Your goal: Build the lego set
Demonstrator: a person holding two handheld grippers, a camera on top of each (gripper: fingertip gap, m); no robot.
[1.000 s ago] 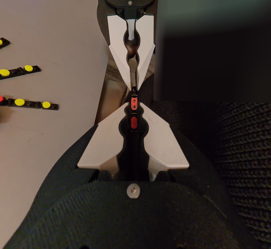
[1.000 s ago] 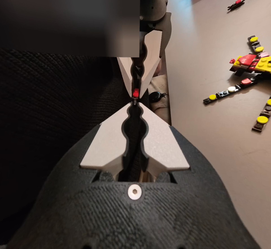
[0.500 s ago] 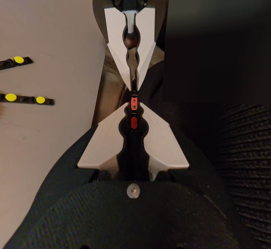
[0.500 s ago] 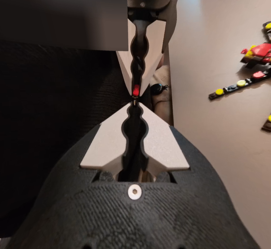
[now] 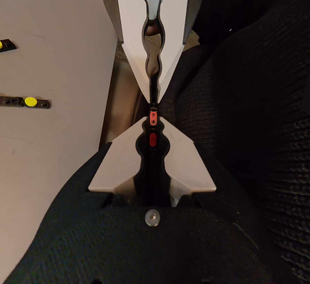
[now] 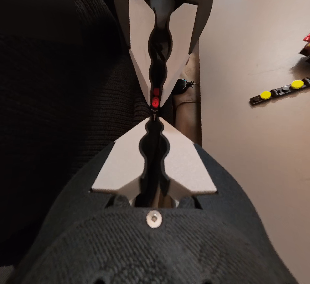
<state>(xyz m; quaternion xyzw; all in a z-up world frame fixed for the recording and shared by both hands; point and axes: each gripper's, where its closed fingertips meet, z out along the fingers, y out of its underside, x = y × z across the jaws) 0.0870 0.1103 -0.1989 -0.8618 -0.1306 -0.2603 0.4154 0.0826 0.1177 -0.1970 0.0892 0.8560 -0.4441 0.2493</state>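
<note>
Beige tabletop [image 5: 50, 58] fills the left of my left wrist view and the right of my right wrist view; dark knit fabric [image 5: 251, 125] covers the opposite side. My white-fingered left gripper [image 5: 153, 120] and right gripper [image 6: 154, 118] meet tip to tip off the table edge, both clamped on one thin black lego strip with red pieces [image 5: 153, 127], held between them. On the table lies a black lego strip with yellow round tiles [image 6: 281, 91], well apart from the grippers.
</note>
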